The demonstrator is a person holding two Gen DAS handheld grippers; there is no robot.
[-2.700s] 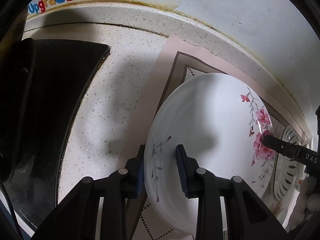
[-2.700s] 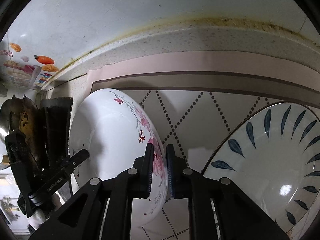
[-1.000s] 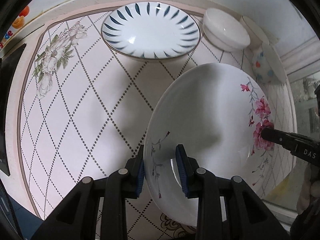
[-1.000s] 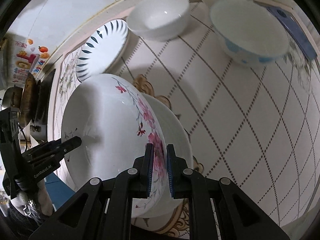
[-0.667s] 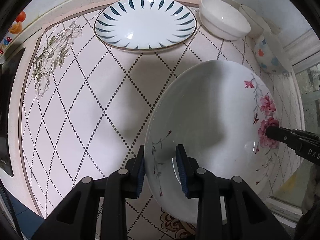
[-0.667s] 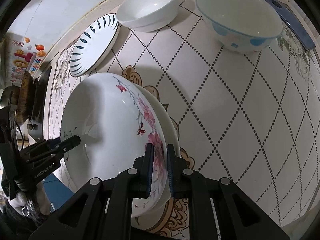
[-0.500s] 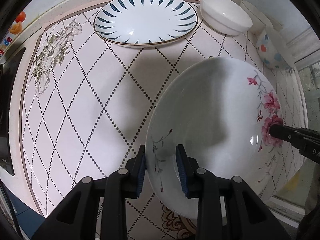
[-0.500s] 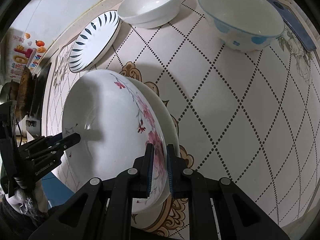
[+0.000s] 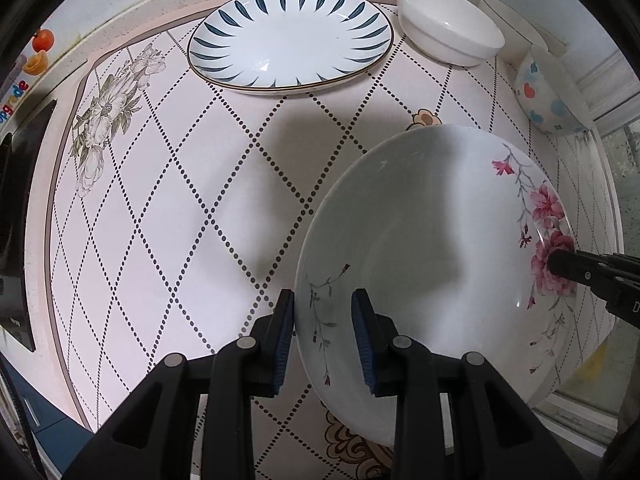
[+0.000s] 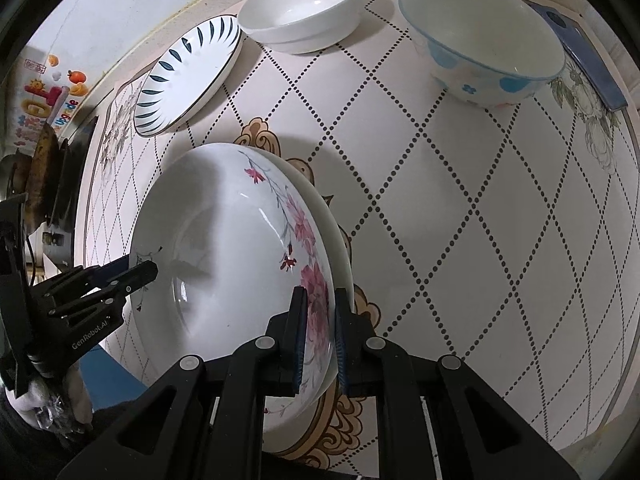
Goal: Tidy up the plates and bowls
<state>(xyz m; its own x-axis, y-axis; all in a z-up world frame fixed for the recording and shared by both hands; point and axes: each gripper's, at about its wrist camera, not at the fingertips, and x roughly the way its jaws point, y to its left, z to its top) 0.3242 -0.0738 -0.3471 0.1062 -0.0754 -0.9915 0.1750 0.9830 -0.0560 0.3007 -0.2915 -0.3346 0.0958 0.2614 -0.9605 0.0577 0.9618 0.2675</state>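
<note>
A large white floral plate (image 9: pixel 432 240) with pink flowers is held between both grippers, low over the patterned mat; it also shows in the right wrist view (image 10: pixel 232 264). My left gripper (image 9: pixel 324 336) is shut on its near rim. My right gripper (image 10: pixel 320 336) is shut on the opposite, flowered rim. A blue-leaf plate (image 9: pixel 290 38) lies at the back of the mat, also in the right wrist view (image 10: pixel 188 76). A white bowl (image 9: pixel 450 30) and a bowl with coloured spots (image 9: pixel 548 92) stand to the right of it.
A pink diamond-patterned mat (image 9: pixel 160 208) covers the counter. A black stove top (image 9: pixel 16 216) lies at the left edge. Another white dish (image 9: pixel 512 16) stands behind the white bowl. A blue flat object (image 10: pixel 588 56) lies past the spotted bowl (image 10: pixel 480 36). A window ledge (image 9: pixel 612 92) lies at right.
Both grippers have carried the floral plate from beside the stove over to the mat and lowered it; over the last second it sank and levelled a little.
</note>
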